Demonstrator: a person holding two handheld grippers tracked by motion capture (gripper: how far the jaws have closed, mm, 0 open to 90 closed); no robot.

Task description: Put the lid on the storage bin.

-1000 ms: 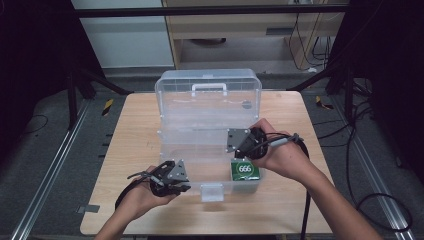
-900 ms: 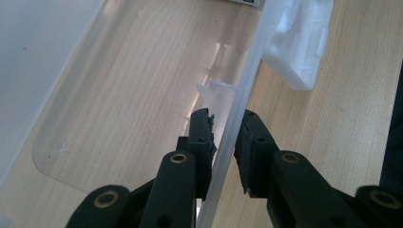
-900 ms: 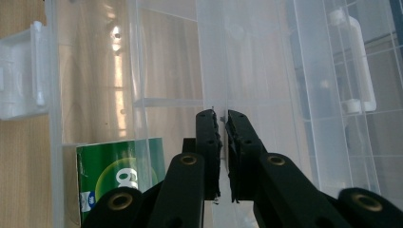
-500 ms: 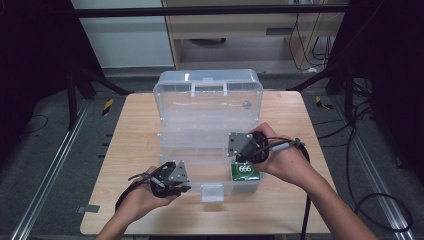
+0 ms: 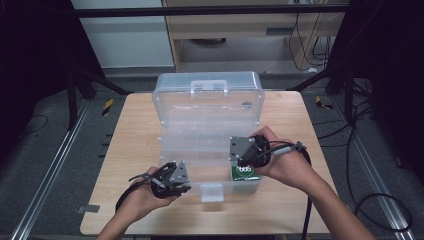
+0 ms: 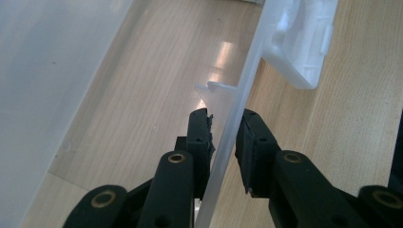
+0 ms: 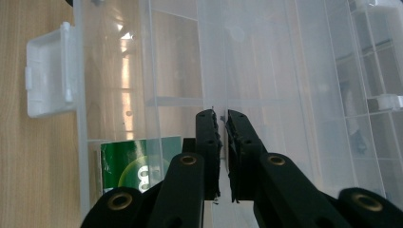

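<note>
At the table's near edge, the left gripper [image 6: 223,142] pinches the front wall of the clear plastic compartment box [image 5: 207,107]. Just beyond, the right gripper [image 7: 222,137] is nearly closed on a thin inner tray wall, beside a green card packet [image 5: 245,172] lying in the box's front right compartment. Judging by this, a tray is being shifted; next calls for a steady lift while the left braces.

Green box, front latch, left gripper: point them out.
green box [image 5: 246,173], high view, its printed top.
front latch [image 5: 212,192], high view, middle of the tab.
left gripper [image 6: 223,137], left gripper view, between its jaws, astride the wall.
</note>
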